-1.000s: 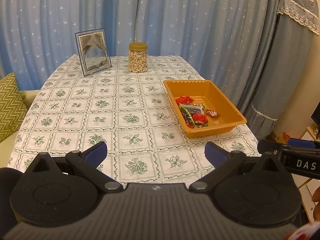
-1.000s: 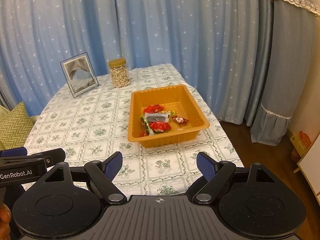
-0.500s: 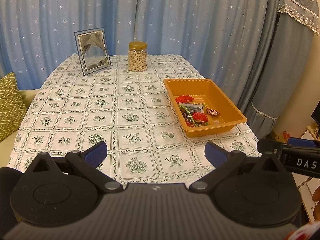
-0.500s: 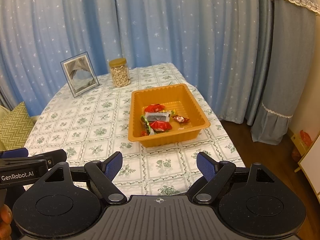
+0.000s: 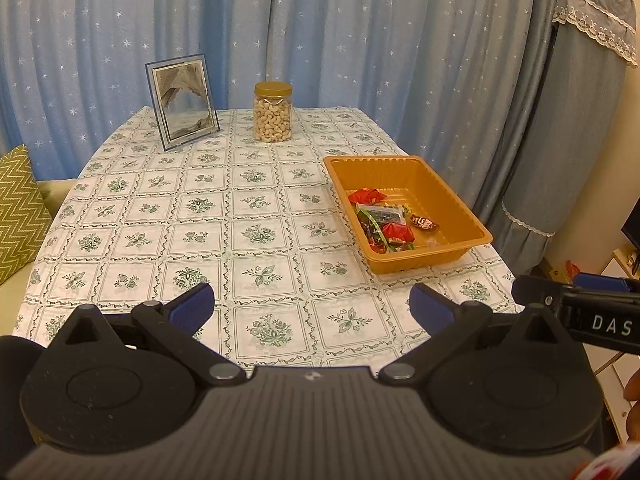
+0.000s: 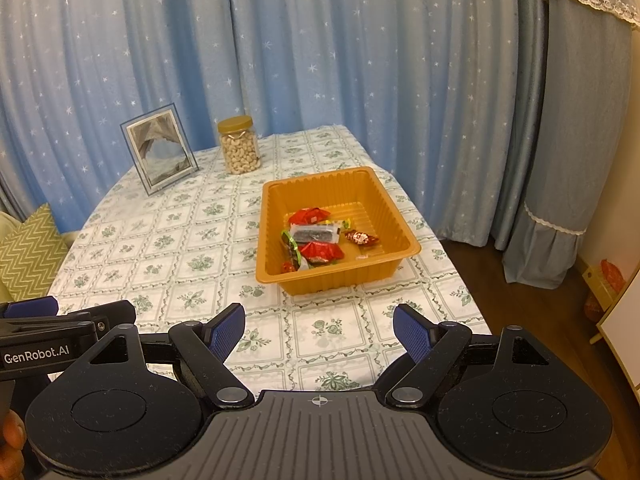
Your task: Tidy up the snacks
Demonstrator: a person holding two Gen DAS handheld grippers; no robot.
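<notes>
Snacks in a ribbed orange plastic tray (image 6: 404, 236) on an oval table.
Crinkled foil-wrapped sweets (image 6: 320, 250) lie heaped in the tray's near-left part. Floral grid tablecloth (image 5: 208, 236) covers the table; cashew jar (image 5: 273, 112) and picture frame (image 5: 182, 100) stand before starred blue curtains (image 6: 320, 60). Left gripper (image 5: 311, 307) and right gripper (image 6: 319, 328) hover wide apart, empty.

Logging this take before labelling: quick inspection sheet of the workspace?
Surface: table under a floral cloth.
Job's things: orange tray near the table's right edge, wrapped snacks piled inside; nut jar upright at the back, lid on.
Clutter: picture frame standing beside the jar.
Grippers: left gripper and right gripper both open, empty, above the near edge.
Cables: nothing seen.
Surroundings: blue star curtains behind; zigzag cushion at left.
</notes>
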